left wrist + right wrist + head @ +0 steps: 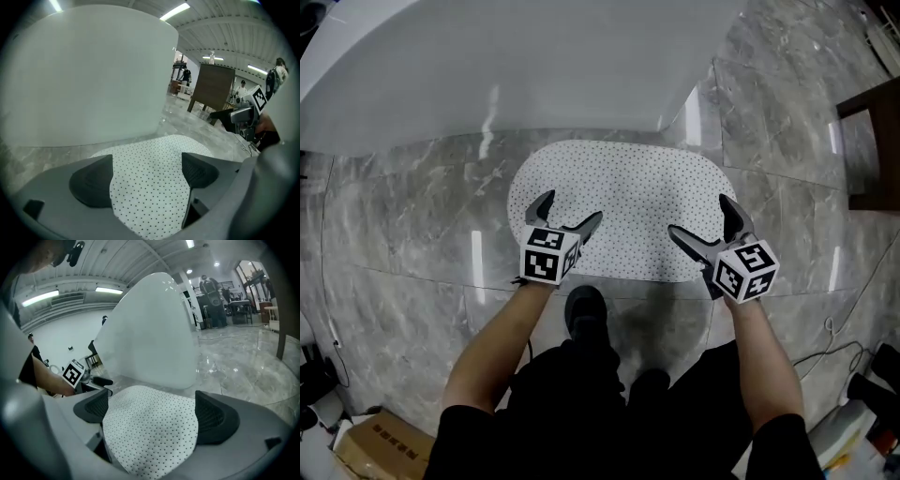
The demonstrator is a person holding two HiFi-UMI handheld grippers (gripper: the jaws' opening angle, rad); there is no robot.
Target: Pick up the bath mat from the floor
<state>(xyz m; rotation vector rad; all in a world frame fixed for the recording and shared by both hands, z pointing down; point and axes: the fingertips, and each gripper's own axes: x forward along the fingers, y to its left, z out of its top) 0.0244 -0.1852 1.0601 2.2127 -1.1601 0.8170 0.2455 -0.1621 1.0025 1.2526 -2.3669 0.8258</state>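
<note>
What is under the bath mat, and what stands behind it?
The bath mat lies on the grey marble floor; a white bathtub stands behind it. Whatever lies beneath the mat is covered.

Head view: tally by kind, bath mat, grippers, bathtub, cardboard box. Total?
Bath mat: 1
Grippers: 2, left gripper and right gripper, both open above the mat
Bathtub: 1
Cardboard box: 1
Total: 5
</note>
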